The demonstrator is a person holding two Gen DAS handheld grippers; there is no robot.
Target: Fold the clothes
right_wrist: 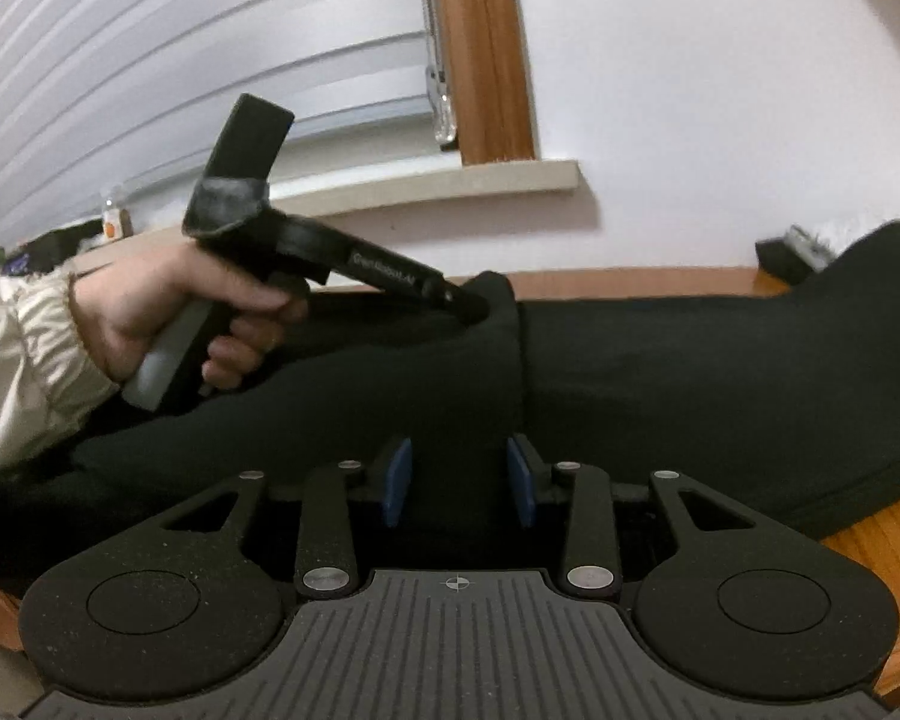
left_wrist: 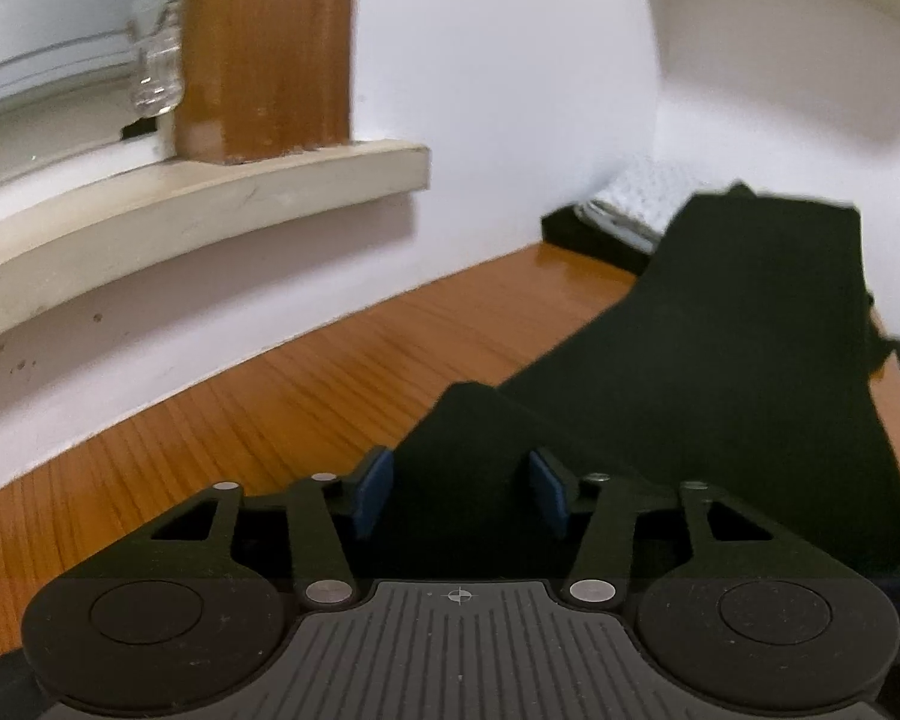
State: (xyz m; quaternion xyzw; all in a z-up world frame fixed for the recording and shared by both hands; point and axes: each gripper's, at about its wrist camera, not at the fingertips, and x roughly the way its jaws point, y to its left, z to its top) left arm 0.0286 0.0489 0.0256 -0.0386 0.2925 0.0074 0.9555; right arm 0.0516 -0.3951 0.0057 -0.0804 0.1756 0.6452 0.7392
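Observation:
A black garment (left_wrist: 750, 330) lies stretched across the wooden table (left_wrist: 270, 408), with one end lifted at the far right. In the left wrist view, my left gripper (left_wrist: 461, 492) has a raised ridge of this cloth filling the gap between its blue pads (left_wrist: 372, 492). The right wrist view shows the garment (right_wrist: 690, 372) as a long dark band, a bunched fold of it pinched in my right gripper (right_wrist: 459, 483). There the left gripper (right_wrist: 471, 300), held by a hand (right_wrist: 150, 306) in a cream sleeve (right_wrist: 24, 360), has its tips buried in a cloth fold.
A white wall with a cream window sill (left_wrist: 210, 198) and a wooden frame post (left_wrist: 264, 48) runs along the table's far edge. A black box with white items (left_wrist: 594, 228) sits at the far end. Small bottles (right_wrist: 114, 219) stand on the sill at left.

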